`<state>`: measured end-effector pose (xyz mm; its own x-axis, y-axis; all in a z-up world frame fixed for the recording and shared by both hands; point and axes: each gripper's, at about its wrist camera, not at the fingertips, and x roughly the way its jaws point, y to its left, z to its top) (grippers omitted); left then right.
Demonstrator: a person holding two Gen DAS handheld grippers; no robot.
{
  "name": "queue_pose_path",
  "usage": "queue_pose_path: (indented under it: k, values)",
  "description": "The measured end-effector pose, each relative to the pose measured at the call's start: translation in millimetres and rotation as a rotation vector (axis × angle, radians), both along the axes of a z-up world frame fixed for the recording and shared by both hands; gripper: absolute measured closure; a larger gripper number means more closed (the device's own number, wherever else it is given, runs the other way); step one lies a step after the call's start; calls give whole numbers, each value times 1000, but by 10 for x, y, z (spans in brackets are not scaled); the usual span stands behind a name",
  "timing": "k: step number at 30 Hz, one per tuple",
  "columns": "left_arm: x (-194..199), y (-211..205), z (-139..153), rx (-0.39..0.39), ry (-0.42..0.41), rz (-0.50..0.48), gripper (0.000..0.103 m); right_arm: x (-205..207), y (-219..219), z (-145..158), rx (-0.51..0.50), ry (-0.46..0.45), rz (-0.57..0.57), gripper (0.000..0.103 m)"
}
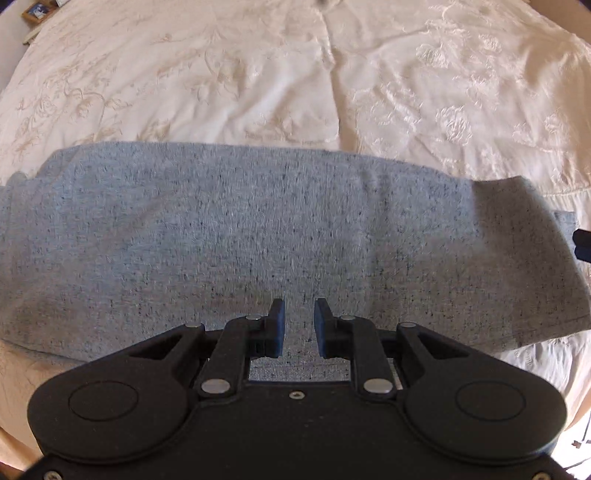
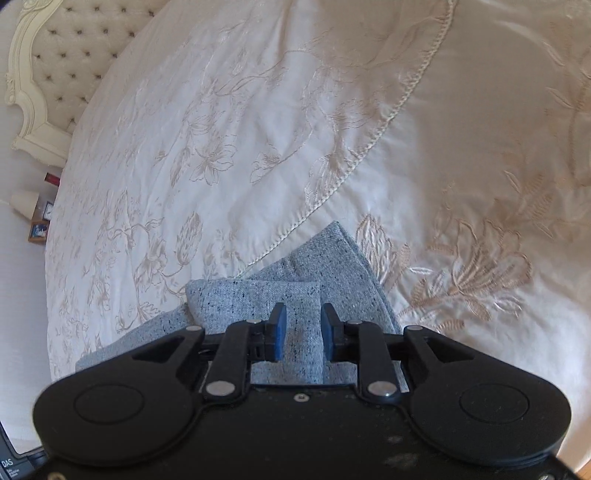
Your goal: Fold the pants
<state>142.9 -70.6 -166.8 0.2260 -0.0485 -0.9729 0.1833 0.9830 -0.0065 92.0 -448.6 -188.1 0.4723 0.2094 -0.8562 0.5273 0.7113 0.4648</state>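
Grey speckled pants (image 1: 258, 236) lie flat across a cream embroidered bedspread (image 1: 221, 81), folded lengthwise into a long band. My left gripper (image 1: 299, 314) hovers over the near edge of the band, jaws open and empty. In the right wrist view the end of the pants (image 2: 295, 280) shows as layered folded corners. My right gripper (image 2: 303, 317) is above that end, jaws open with cloth seen between them but not clamped. The right gripper's tip also shows at the far right edge of the left wrist view (image 1: 583, 243).
The bedspread (image 2: 258, 129) has a corded seam (image 2: 369, 144) running diagonally. A tufted headboard (image 2: 55, 74) and a bedside table with small items (image 2: 37, 218) stand at the left. Framed items (image 1: 37, 13) sit at the top left corner.
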Motion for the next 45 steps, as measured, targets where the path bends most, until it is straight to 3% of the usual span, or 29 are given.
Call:
queue_pose_path:
  k: [4, 9, 11, 12, 14, 19, 24, 26, 28, 35, 40, 42, 45]
  values:
    - [34, 82, -338, 30, 111, 51, 74, 208, 0, -143, -8, 20, 68, 73]
    - [52, 108, -399, 32, 125, 43, 75, 307, 15, -342, 3, 74, 102, 73]
    - [50, 75, -402, 50, 124, 26, 75, 297, 12, -360, 3, 53, 116, 74]
    - [54, 59, -401, 60, 121, 18, 75, 292, 21, -335, -7, 33, 126, 78]
    - [42, 21, -394, 74, 116, 6, 75, 301, 31, -242, -21, 6, 156, 99]
    - [16, -20, -387, 87, 106, 8, 75, 421, 1, 172, -189, -42, 218, 99]
    - [12, -111, -417, 96, 109, 0, 75, 565, -135, 88, -297, -19, 233, 97]
    - [42, -121, -418, 89, 112, 8, 75, 537, -226, 63, -278, -18, 196, 90]
    - [77, -103, -418, 84, 112, 12, 75, 444, -333, 84, -195, -21, 153, 83]
    - [38, -53, -440, 89, 97, 12, 75, -31, -144, 38, -116, 43, 224, 82]
    - [-40, -43, -339, 82, 86, 17, 72, -220, 146, -159, -233, 164, 319, 82]
    - [-69, 29, -206, 87, 49, 27, 67, -256, 183, -71, -253, 145, 296, 81]
    - [-48, 260, 34, 94, -20, 57, 66, -226, 239, 147, -290, 79, 271, 81]
